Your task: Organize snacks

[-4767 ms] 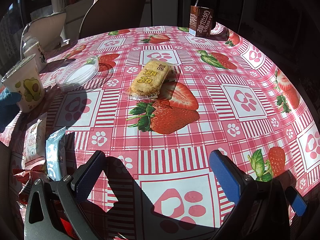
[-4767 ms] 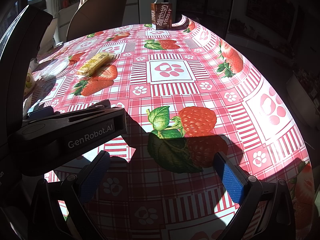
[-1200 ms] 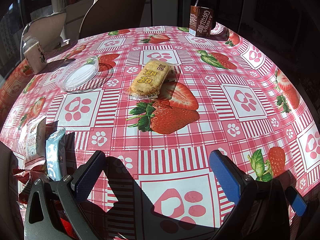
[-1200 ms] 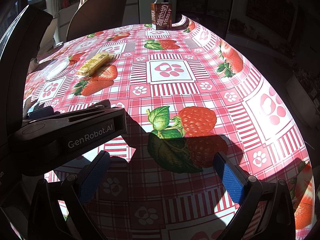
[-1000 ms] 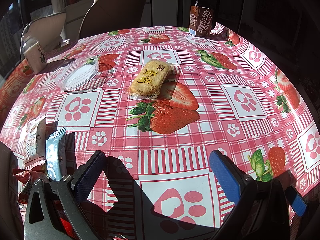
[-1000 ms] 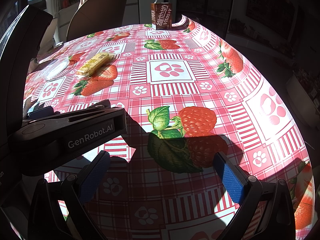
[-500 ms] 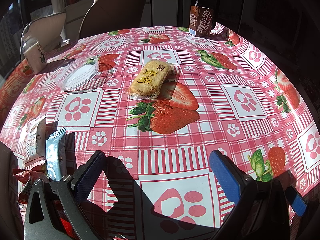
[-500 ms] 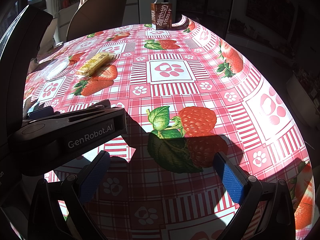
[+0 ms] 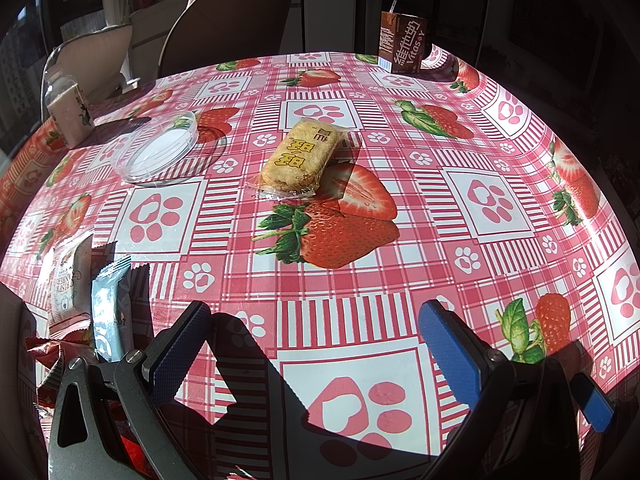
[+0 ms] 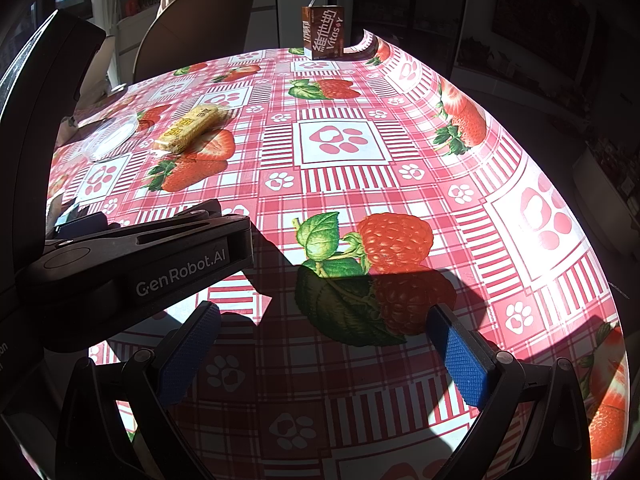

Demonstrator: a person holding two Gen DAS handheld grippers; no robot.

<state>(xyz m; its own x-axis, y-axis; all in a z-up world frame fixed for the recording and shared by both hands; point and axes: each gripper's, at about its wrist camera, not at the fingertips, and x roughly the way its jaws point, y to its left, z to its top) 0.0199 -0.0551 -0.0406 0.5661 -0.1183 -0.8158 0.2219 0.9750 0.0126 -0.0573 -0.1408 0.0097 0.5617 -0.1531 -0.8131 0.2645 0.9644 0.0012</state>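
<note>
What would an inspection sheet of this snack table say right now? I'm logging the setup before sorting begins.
Surface: strawberry-print tablecloth, sunlit with hard shadows.
Job's things: yellow cracker pack lying flat mid-table; upright packets at the near-left edge; brown drink carton standing at the far edge.
Clutter: clear round lid; small bottle far left.
Grippers: left gripper and right gripper both open, holding nothing, low over the cloth.
Cables: nothing seen.
Surroundings: chairs behind the table; dark room beyond.

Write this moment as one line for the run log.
left gripper: open, empty | right gripper: open, empty | cracker pack: on tablecloth, untouched
</note>
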